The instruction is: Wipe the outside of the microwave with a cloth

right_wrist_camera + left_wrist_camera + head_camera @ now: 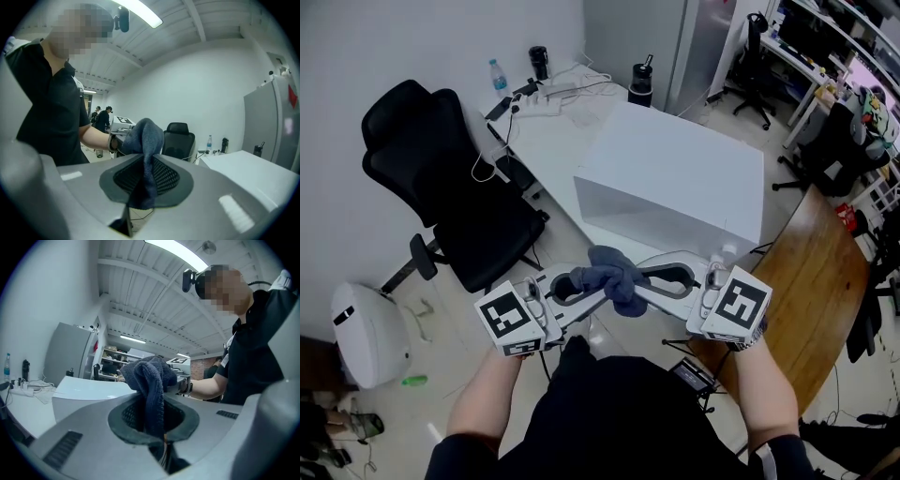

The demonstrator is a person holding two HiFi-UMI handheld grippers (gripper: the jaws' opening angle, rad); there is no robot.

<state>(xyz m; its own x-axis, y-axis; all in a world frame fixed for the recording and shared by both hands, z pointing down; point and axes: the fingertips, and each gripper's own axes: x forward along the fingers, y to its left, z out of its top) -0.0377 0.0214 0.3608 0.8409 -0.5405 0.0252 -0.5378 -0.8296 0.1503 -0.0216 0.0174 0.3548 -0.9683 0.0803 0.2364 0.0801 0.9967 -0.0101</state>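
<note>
A dark blue cloth [614, 272] hangs bunched between my two grippers, in the air just in front of the white microwave [675, 178]. My left gripper [586, 302] reaches in from the left and is shut on one end of the cloth. From the right, my right gripper [645, 289] is shut on the other end. In the left gripper view the cloth [150, 380] rises out of the left gripper's [154, 427] closed jaws, with the microwave [89, 392] behind it. In the right gripper view the cloth [145, 140] is pinched in the right gripper [143, 187].
The microwave stands on a white table [548, 155] that also carries cables, a power strip and a water bottle [498, 75]. A black office chair [441, 187] is at the left, a white bin [366, 333] on the floor, and a round wooden table [820, 281] at the right.
</note>
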